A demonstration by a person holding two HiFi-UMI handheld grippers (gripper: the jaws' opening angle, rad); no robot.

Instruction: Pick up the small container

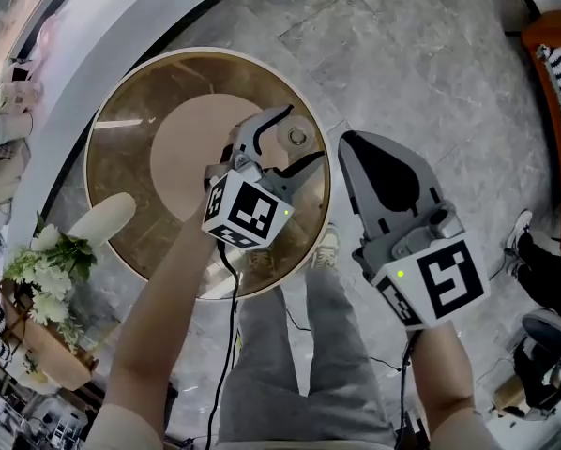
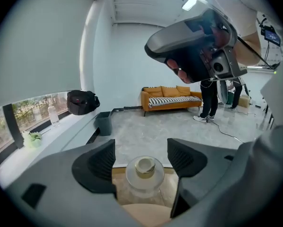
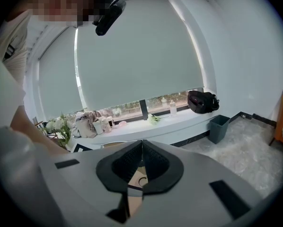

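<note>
Left hand-held gripper (image 1: 300,136): released, jaws wide apart. In the left gripper view the small container (image 2: 145,168) shows in the gap between the two jaws, roughly centred. It is a clear, round piece with a gold-rimmed top. Neither pad touches it. I can't tell how high the jaws hang above it.

Right hand-held gripper (image 1: 349,142): clenched, pads together with nothing between them. It hangs just off the rim, to the right of the left one and apart from it.

The container stands upright on the round brown surface (image 1: 112,129), on the darker outer ring. That puts it outside the pale centre disc (image 1: 191,148) and close to the rim on the side nearest the right hand-held gripper.

Edges: in the head view the rim curves just right of the container and below it. My operator's legs stand at the near edge.

Room: grey stone floor (image 1: 431,54) lies open beyond the rim to the right. An orange sofa (image 1: 554,36) sits well apart at the far right. Flowers (image 1: 44,259) are near the surface's lower-left side.
</note>
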